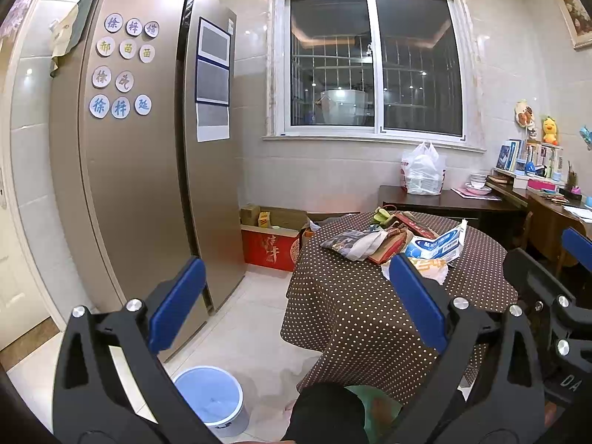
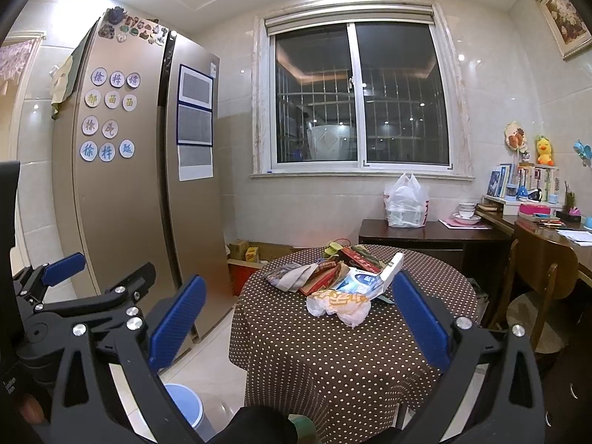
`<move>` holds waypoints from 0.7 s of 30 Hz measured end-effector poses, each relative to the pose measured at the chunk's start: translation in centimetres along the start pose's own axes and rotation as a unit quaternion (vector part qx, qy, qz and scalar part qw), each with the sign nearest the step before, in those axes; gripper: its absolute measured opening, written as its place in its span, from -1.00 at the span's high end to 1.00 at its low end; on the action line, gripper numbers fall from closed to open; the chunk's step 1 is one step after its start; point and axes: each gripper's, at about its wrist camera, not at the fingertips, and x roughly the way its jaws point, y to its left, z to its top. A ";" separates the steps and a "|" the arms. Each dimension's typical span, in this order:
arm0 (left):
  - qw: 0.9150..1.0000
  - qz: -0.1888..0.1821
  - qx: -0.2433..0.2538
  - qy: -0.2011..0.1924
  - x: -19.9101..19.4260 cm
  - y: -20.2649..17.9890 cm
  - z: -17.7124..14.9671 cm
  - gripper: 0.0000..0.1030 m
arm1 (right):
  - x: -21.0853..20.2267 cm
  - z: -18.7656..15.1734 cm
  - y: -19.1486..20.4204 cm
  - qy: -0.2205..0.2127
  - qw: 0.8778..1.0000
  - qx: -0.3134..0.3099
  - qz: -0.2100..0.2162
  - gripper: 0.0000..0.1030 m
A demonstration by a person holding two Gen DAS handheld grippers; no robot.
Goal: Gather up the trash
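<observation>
A pile of trash lies on the round table with the brown dotted cloth (image 2: 333, 351): a crumpled white wrapper (image 2: 338, 305) at the front, a blue and white carton (image 2: 366, 281), a red flat box (image 2: 320, 277) and a grey crumpled bag (image 2: 285, 275). The pile also shows in the left wrist view, with the carton (image 1: 436, 246) and the grey bag (image 1: 351, 242). A light blue bin (image 1: 212, 399) stands on the floor left of the table. My left gripper (image 1: 296, 303) is open and empty, short of the table. My right gripper (image 2: 296, 329) is open and empty, facing the pile.
A tall bronze fridge (image 1: 148, 148) stands at the left. A red box (image 1: 270, 248) and cartons sit by the wall. A dark side table (image 2: 425, 236) with a white plastic bag (image 2: 405, 203) is behind. A wooden chair (image 2: 536, 288) and cluttered desk are at the right.
</observation>
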 end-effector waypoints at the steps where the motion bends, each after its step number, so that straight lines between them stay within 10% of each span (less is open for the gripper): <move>1: 1.000 0.000 0.000 -0.001 0.0 0.0 0.0 -0.89 | 0.0 0.0 0.0 0.000 1.000 0.000 0.000 -0.92; 21: 1.000 0.002 0.000 -0.001 0.0 0.4 -0.2 -0.89 | 0.2 -0.3 0.1 0.001 1.000 -0.001 0.004 -0.92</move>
